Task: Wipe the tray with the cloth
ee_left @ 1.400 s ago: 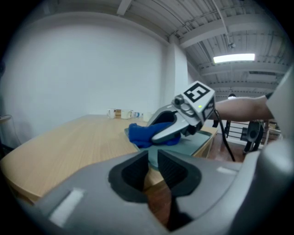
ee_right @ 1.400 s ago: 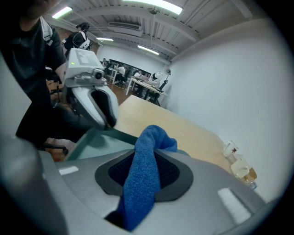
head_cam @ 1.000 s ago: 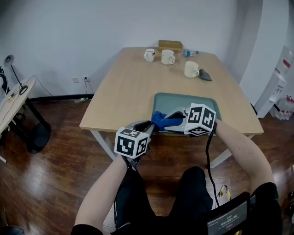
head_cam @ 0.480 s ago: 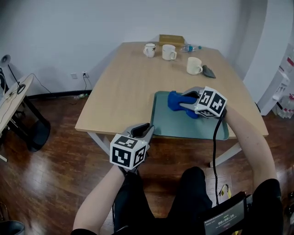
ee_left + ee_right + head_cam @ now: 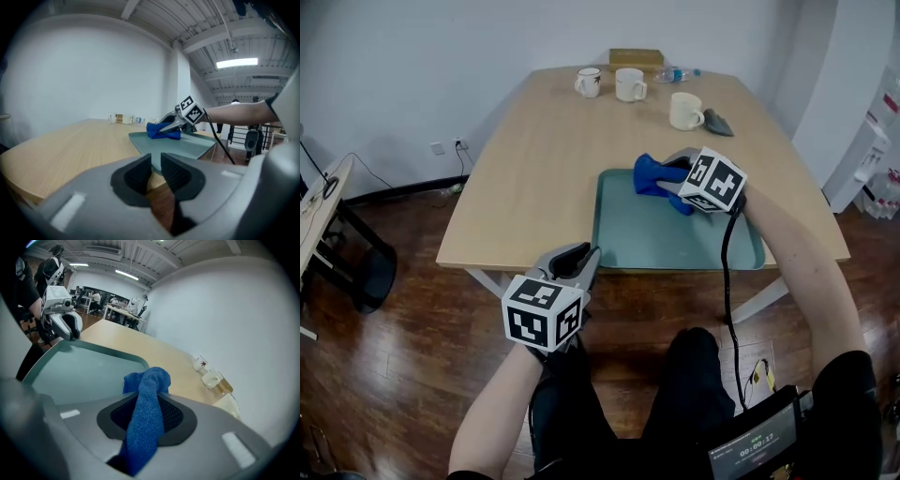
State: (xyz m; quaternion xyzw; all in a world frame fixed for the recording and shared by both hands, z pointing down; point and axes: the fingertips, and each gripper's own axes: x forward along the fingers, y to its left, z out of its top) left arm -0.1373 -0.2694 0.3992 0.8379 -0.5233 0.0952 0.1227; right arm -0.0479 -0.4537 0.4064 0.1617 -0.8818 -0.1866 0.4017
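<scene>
A teal tray (image 5: 675, 234) lies on the wooden table (image 5: 544, 178) near its front edge. My right gripper (image 5: 672, 181) is shut on a blue cloth (image 5: 652, 176) and holds it on the tray's far left part. In the right gripper view the cloth (image 5: 147, 385) hangs bunched between the jaws over the tray (image 5: 84, 371). My left gripper (image 5: 577, 262) hovers off the table's front edge, left of the tray, with a narrow gap between its jaws and nothing in them. The left gripper view shows the tray (image 5: 187, 147), the cloth (image 5: 161, 131) and the right gripper (image 5: 173, 123) ahead.
Three mugs (image 5: 588, 82) (image 5: 629, 84) (image 5: 685, 111) stand at the table's far end with a brown box (image 5: 636, 58), a water bottle (image 5: 675, 73) and a dark object (image 5: 719, 123). A side desk (image 5: 319, 206) stands at the left over the wood floor.
My right gripper carried the cloth from the tray's near left corner across to its far left part. The left gripper drew back a little from the table edge.
</scene>
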